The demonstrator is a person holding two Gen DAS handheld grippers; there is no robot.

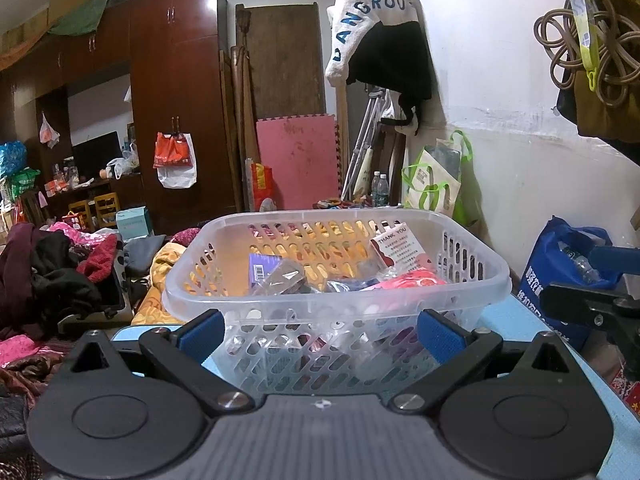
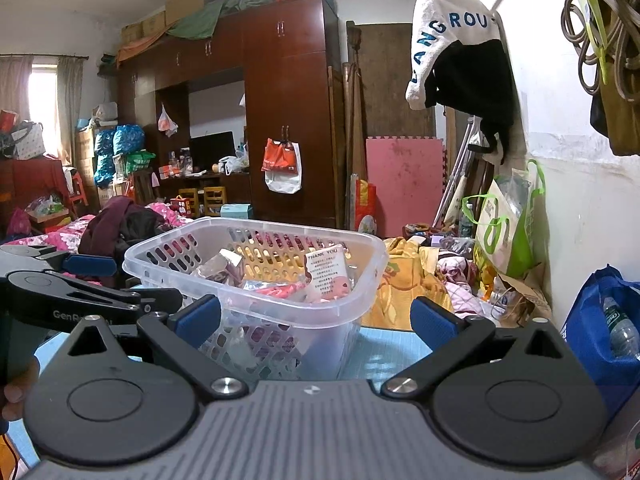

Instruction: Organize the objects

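Note:
A clear slotted plastic basket (image 1: 336,304) stands on a light blue table top (image 1: 516,316). It holds a purple box (image 1: 262,270), a "THANK YOU" card (image 1: 398,244), clear wrapped packets (image 1: 286,278) and a pink packet (image 1: 416,280). My left gripper (image 1: 320,334) is open and empty, just in front of the basket's near wall. My right gripper (image 2: 316,320) is open and empty, in front of the basket's (image 2: 256,276) right corner. The card (image 2: 326,270) leans inside. The left gripper (image 2: 80,280) shows at the left of the right wrist view.
A blue bag (image 2: 604,340) with a water bottle (image 2: 620,332) stands right of the table against the white wall. Behind the table lies a cluttered bed with a yellow quilt (image 2: 404,284) and clothes (image 1: 48,272). A dark wardrobe (image 1: 176,100) stands at the back.

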